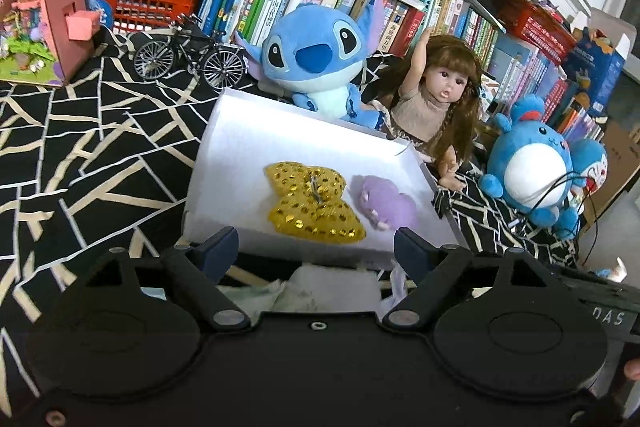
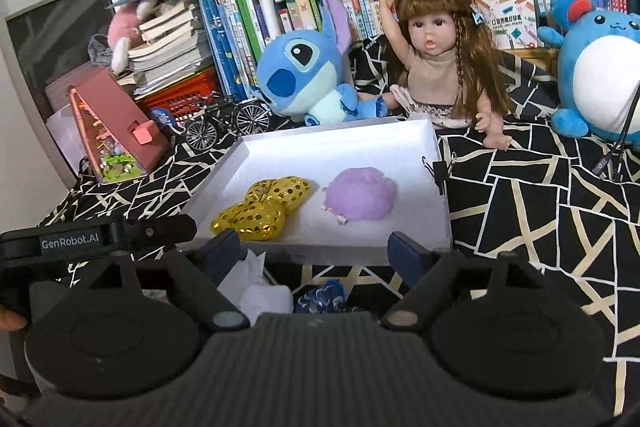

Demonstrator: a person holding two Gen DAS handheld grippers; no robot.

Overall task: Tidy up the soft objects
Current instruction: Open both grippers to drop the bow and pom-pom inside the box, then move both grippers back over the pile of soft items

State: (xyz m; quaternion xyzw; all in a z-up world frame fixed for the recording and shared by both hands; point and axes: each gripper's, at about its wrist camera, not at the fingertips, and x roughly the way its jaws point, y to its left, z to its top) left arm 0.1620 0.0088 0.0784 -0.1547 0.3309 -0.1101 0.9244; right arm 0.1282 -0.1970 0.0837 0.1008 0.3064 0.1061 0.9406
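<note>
left hand-held gripper (image 1: 316, 243) agape | right hand-held gripper (image 2: 314, 247) agape | tray (image 2: 340, 137) rim ahead

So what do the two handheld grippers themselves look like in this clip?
Both are black plastic. The left gripper has a smooth body with two round raised discs, angled linkage arms with silver pivot pins, and dark blue fingertip pads. The right gripper is alike but its body is ribbed. White "GenRobot.AI" lettering shows on the left gripper's side in the right wrist view.

"GenRobot.AI" is printed on the left tongs' black body (image 2: 70, 242), and "DAS" is read on the right tongs' black body (image 1: 608, 319).
</note>
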